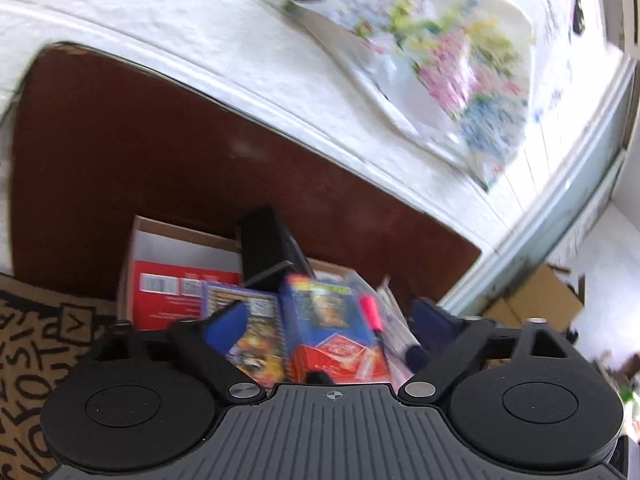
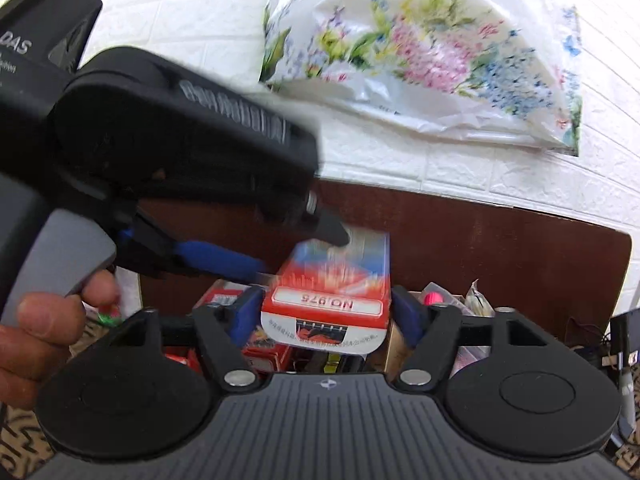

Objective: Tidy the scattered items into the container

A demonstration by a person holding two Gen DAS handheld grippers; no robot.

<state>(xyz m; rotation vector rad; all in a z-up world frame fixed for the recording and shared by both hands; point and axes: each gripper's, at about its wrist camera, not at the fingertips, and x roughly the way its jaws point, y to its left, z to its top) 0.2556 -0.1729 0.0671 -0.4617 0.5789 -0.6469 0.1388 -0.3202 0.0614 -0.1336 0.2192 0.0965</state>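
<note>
A cardboard box [image 1: 138, 264] stands on the dark brown table below my grippers, filled with several items. In the left wrist view my left gripper [image 1: 324, 320] is open above the box, over a blue and red card pack [image 1: 332, 328], a colourful booklet [image 1: 248, 320] and a pink-capped pen [image 1: 370, 312]. In the right wrist view my right gripper [image 2: 326, 308] is open, with a red and white card box marked NO.975 [image 2: 332, 292] between its blue fingers [image 2: 244, 308], not touching either pad. The left gripper's body [image 2: 160, 140] reaches in from the left, its fingertip over that box.
A floral plastic bag [image 2: 420, 60] hangs on the white brick-pattern wall behind the brown table [image 2: 500, 248]. A patterned cloth [image 1: 36, 360] lies at the left. A person's hand [image 2: 44, 332] holds the left gripper's handle. Cardboard boxes [image 1: 532, 300] sit at the far right.
</note>
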